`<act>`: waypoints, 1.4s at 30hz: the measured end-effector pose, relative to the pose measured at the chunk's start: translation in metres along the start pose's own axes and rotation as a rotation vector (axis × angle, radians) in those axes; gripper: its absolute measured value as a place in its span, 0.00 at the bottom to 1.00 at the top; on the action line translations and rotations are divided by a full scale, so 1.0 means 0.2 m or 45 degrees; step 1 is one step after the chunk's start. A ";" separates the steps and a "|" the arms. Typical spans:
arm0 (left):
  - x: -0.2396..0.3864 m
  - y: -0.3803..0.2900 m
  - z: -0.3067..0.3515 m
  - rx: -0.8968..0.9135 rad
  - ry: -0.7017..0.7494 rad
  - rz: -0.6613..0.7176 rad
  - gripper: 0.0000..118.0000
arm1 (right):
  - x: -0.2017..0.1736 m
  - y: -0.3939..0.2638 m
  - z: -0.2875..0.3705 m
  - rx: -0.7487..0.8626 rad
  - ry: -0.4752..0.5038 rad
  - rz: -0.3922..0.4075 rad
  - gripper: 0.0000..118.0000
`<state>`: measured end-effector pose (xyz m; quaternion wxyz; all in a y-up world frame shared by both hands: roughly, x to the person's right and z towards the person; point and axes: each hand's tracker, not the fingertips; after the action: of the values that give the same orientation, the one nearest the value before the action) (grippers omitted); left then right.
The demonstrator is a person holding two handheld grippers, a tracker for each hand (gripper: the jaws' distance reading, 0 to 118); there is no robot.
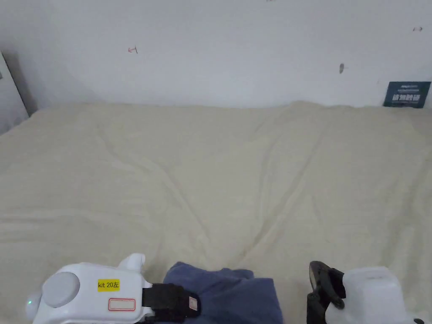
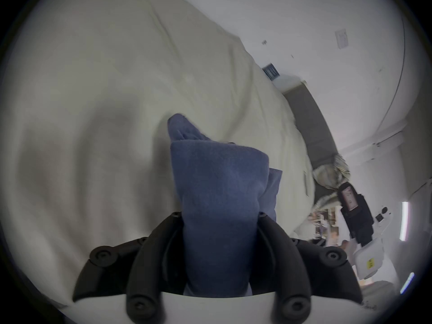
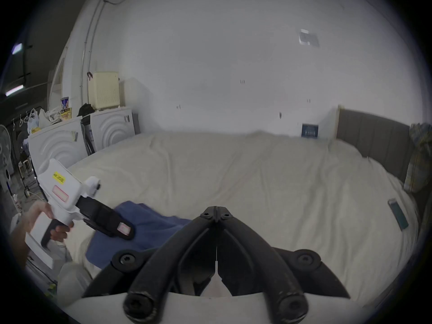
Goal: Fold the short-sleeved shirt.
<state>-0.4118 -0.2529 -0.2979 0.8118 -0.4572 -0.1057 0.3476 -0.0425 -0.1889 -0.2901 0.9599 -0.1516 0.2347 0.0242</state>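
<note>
Lying bunched at the near edge of the bed (image 1: 211, 177), at about 6 o'clock in your head view, is one blue shirt (image 1: 236, 295). You have a fold of it in your left gripper (image 2: 219, 221): in the left gripper view both black jaws press on a thick wad of the blue cloth, which stands up between them and reaches past their tips. In the head view that gripper comes in from 7 o'clock, its white body low at the left and its black end over the shirt's left part. In the right gripper view a hand (image 3: 39, 217) holds its grip at 8 o'clock.

Your right gripper (image 3: 217, 212) is at 5 o'clock in the head view, just beside the shirt's right edge and apart from it. Its jaws are closed tip to tip with nothing between them.

One cream sheet covers the bed, creased toward the middle. One dark card (image 1: 407, 94) leans on the white wall (image 1: 236, 50) at 2 o'clock. One dark flat thing (image 3: 398, 213) lies on the sheet at 3 o'clock in the right gripper view.
</note>
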 end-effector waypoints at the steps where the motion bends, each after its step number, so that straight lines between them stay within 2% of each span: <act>1: -0.04 0.03 0.07 0.034 0.026 -0.018 0.31 | -0.03 0.02 -0.02 0.021 -0.023 0.007 0.00; 5: -0.29 0.16 0.34 0.115 0.156 0.026 0.31 | -0.15 0.09 -0.06 0.118 -0.004 -0.060 0.00; 12: -0.78 0.35 0.78 0.234 0.441 0.115 0.31 | -0.37 0.16 -0.11 0.207 -0.043 -0.001 0.00; 15: -0.94 0.43 0.94 0.235 0.622 0.064 0.31 | -0.45 0.18 -0.13 0.249 -0.072 -0.007 0.00; 18: -1.10 0.52 1.08 0.249 0.746 0.099 0.31 | -0.51 0.21 -0.17 0.239 -0.084 0.002 0.00; 21: -1.21 0.60 1.17 0.266 1.031 0.025 0.31 | -0.54 0.21 -0.20 0.214 -0.087 0.027 0.00; 25: -1.35 0.68 1.29 0.336 1.181 0.041 0.31 | -0.56 0.19 -0.23 0.170 -0.116 0.072 0.00; 29: -1.37 0.68 1.28 0.258 1.452 -0.301 0.32 | -0.56 0.19 -0.26 0.144 -0.166 0.134 0.00; 30: -1.37 0.68 1.28 0.266 1.465 -0.235 0.38 | -0.55 0.19 -0.25 0.146 -0.163 0.127 0.00; 32: -1.36 0.65 1.28 0.263 1.440 -0.193 0.70 | -0.53 0.20 -0.26 0.130 -0.162 0.108 0.00; 33: -1.37 0.64 1.27 0.308 1.499 -0.204 0.87 | -0.51 0.20 -0.26 0.105 -0.135 0.091 0.00; 34: -1.36 0.63 1.27 0.304 1.573 -0.210 0.97 | -0.51 0.20 -0.27 0.097 -0.134 0.088 0.00; 35: -1.35 0.63 1.30 0.330 1.600 -0.194 0.97 | -0.50 0.20 -0.27 0.094 -0.138 0.090 0.00; 40: -1.22 0.55 1.46 0.577 1.235 0.030 0.97 | -0.45 0.23 -0.24 0.107 -0.144 0.068 0.00; 41: -1.17 0.52 1.48 0.638 1.187 0.053 0.93 | -0.45 0.23 -0.23 0.112 -0.149 0.067 0.00; 42: -1.11 0.48 1.49 0.710 1.133 0.065 0.85 | -0.44 0.23 -0.22 0.114 -0.156 0.068 0.00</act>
<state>-0.7654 -0.1676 -0.1779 0.8603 -0.3295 0.3570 0.1542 -0.1457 -0.1558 -0.2995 0.9773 -0.1005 0.1803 0.0486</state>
